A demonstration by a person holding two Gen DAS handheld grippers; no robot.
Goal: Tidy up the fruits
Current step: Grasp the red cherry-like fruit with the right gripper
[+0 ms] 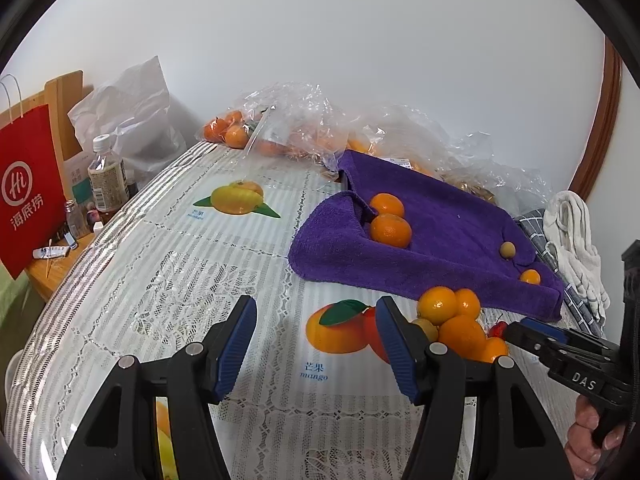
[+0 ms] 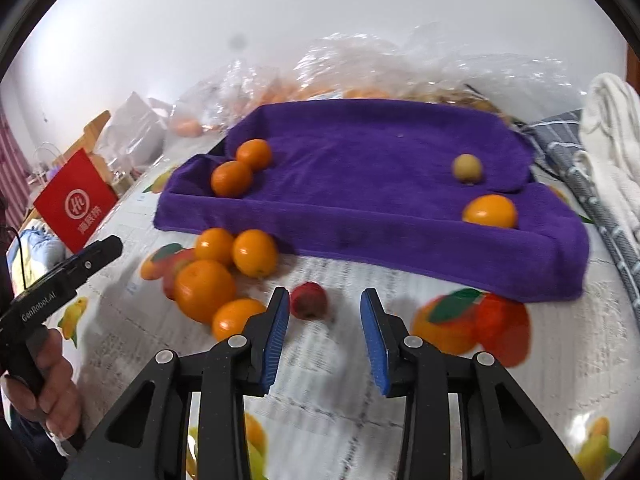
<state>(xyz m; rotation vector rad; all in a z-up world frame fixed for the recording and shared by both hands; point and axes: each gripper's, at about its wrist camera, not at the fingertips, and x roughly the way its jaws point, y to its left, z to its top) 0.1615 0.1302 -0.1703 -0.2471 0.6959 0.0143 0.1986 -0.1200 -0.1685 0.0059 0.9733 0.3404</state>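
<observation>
both grippers' jaws open, holding nothing; right gripper point(image 2: 325, 336) near red fruit point(image 2: 308, 300), oranges point(image 2: 224, 280) at 10 o'clock; left gripper point(image 1: 316, 340) over bench point(image 1: 160, 264).

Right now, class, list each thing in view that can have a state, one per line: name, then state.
left gripper: fingers apart, nothing between them.
right gripper: fingers apart, nothing held.
purple towel: spread out, edges folded up.
red fruit: loose on the table.
water bottle: upright, capped.
red paper bag: standing.
</observation>
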